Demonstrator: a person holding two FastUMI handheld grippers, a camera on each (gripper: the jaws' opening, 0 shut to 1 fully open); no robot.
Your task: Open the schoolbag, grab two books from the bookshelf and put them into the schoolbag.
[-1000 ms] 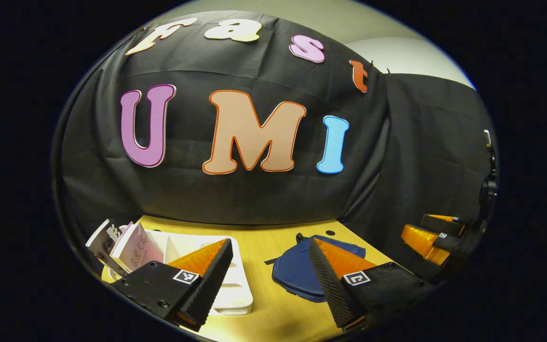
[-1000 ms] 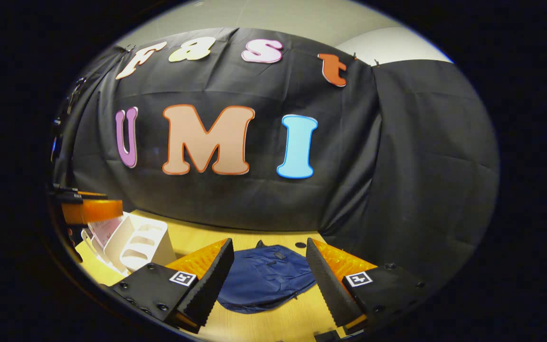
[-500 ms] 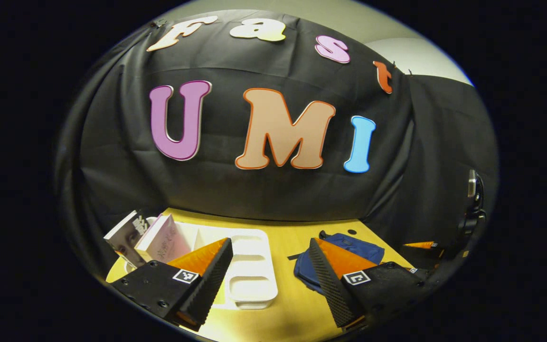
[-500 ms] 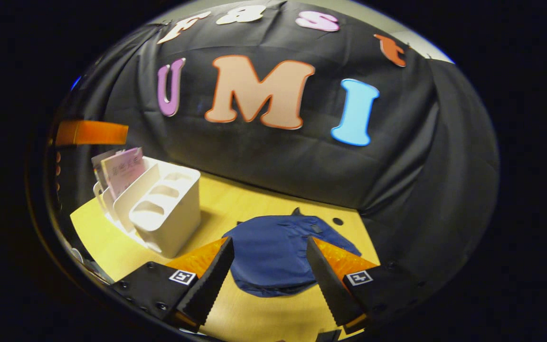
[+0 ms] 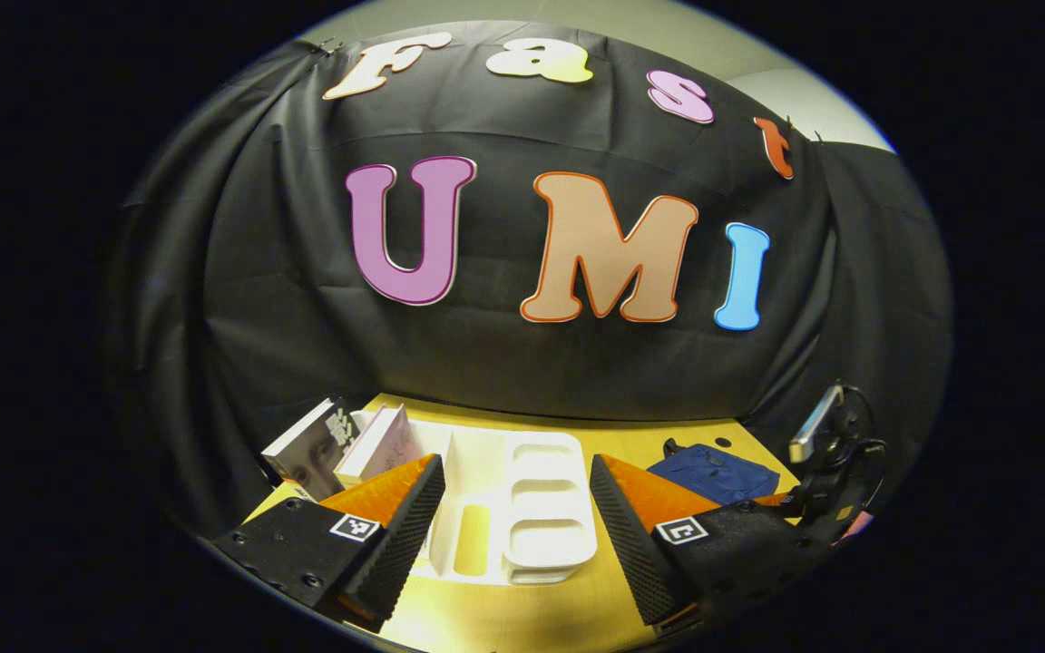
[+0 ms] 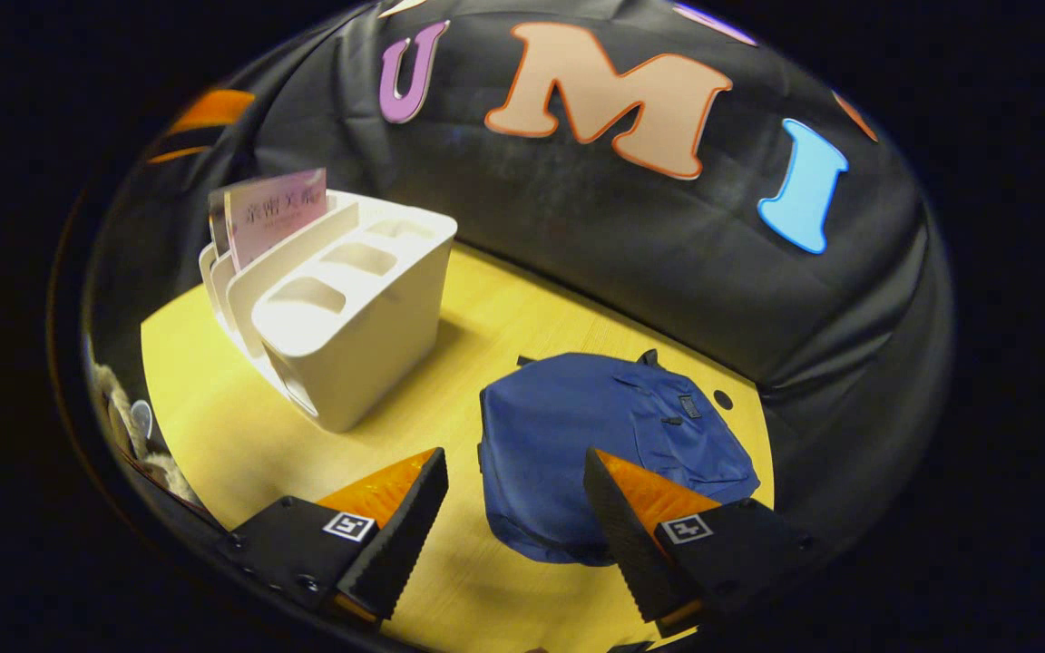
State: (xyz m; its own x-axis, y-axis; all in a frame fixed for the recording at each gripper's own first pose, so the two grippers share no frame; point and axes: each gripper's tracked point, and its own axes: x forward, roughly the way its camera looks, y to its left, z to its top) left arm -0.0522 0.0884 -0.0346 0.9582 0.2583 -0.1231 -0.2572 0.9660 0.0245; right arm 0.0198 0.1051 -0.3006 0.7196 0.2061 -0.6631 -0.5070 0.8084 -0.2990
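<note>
The flat dark-blue fabric schoolbag [image 6: 609, 453] lies closed on the yellow wooden table [image 6: 214, 426], directly ahead of the right gripper [image 6: 515, 508], whose fingers stand wide apart with nothing between them; the bag's near edge sits between and just beyond the fingertips, and whether they touch it cannot be told. To the bag's left stands the white plastic bookshelf [image 6: 341, 308] with its divided slots, a pink-covered book [image 6: 275, 213] upright in a far slot.

In the left gripper view, the left gripper [image 5: 515, 508] hangs spread wide and empty in front of the bookshelf [image 5: 522, 494]. Two books lean in the shelf's left end: a grey-covered book [image 5: 309, 444] and the pink-covered book [image 5: 384, 442]. The schoolbag [image 5: 713, 472] lies off to the right, behind the right finger.
</note>
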